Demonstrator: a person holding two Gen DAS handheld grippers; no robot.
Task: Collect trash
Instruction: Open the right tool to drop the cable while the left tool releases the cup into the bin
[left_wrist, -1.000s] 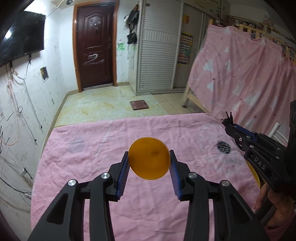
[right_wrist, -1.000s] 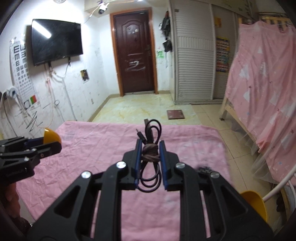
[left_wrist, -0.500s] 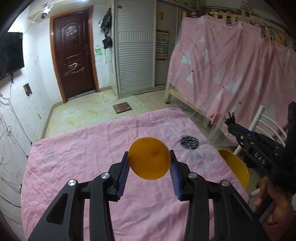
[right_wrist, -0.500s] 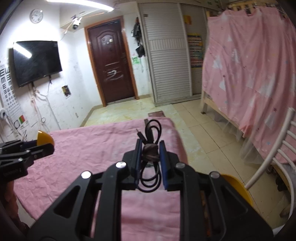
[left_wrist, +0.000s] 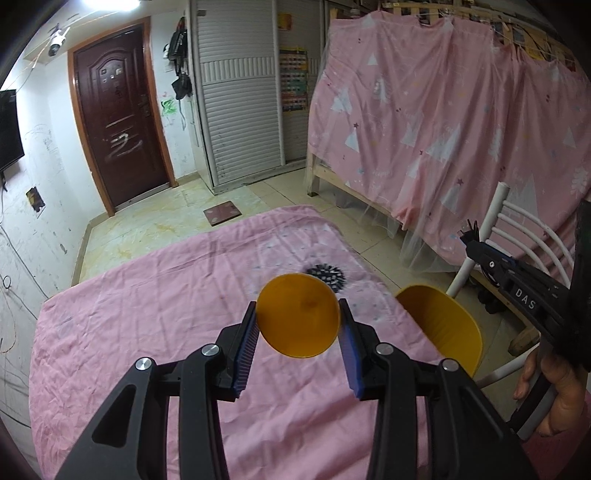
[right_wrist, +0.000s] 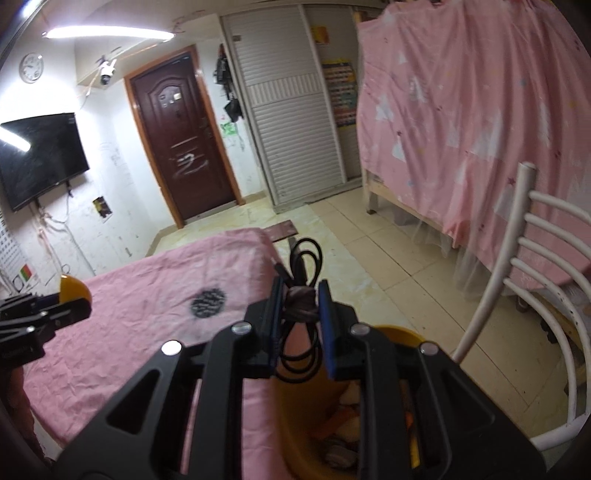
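Note:
My left gripper (left_wrist: 297, 319) is shut on an orange round object (left_wrist: 298, 314), held above the pink-covered table (left_wrist: 155, 314). A yellow trash bin (left_wrist: 443, 330) stands off the table's right edge, to the right of this gripper. My right gripper (right_wrist: 301, 314) is shut on a coiled black cable (right_wrist: 300, 295) tied at its middle. It hangs above the open yellow trash bin (right_wrist: 402, 334), which holds several scraps. The left gripper shows at the left edge of the right wrist view with the orange object (right_wrist: 74, 290).
A dark spiky patch (left_wrist: 327, 275) lies on the pink cloth near the bin. A white chair (right_wrist: 535, 280) stands right of the bin, a pink-draped bunk bed (left_wrist: 443, 122) behind it. A person's hand (left_wrist: 554, 391) holds the right gripper.
Both grippers have swung to the right across the table, each keeping its hold. The yellow bin has come into view, and the right gripper now sits over it.

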